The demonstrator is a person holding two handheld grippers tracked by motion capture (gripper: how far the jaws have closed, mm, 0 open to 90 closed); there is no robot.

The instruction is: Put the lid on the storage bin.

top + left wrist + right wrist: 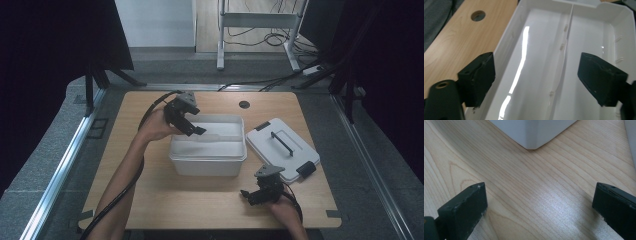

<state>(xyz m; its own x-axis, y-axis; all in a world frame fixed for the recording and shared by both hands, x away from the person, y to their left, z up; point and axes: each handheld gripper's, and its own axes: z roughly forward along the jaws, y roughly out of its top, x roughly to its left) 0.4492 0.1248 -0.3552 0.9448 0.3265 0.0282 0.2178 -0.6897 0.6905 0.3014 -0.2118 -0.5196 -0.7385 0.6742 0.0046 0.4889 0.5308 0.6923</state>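
The left gripper [192, 127] hangs over the far left part of the white bin [207, 165], its jaws wide apart with nothing between them; in the left gripper view the two black jaws straddle the bin's interior, one jaw above the left wall, the other above the right-hand compartment; directly below and ahead of them lies the thin divider [562, 47] that splits the bin lengthwise into two compartments, both bare and glossy under the light. Beyond the left jaw in that view runs the wooden table [456, 42], with a round cable hole [478, 15] well ahead and off to the side.

The right gripper [252, 195] sits low over the table near the front edge, held in the person's right hand [282, 207]; its jaws also stand wide and hold nothing; in the right gripper view only wood grain lies between them, and the rounded corner of the bin [534, 135] rises just ahead of the jaws, apart from them. To the far side of this gripper, just beside it in the high view, rests the white lid [282, 148] with its dark handle [281, 142] and a black latch [306, 169] at the corner nearest the gripper; the lid lies flat on the table to the right of the bin, close by it.
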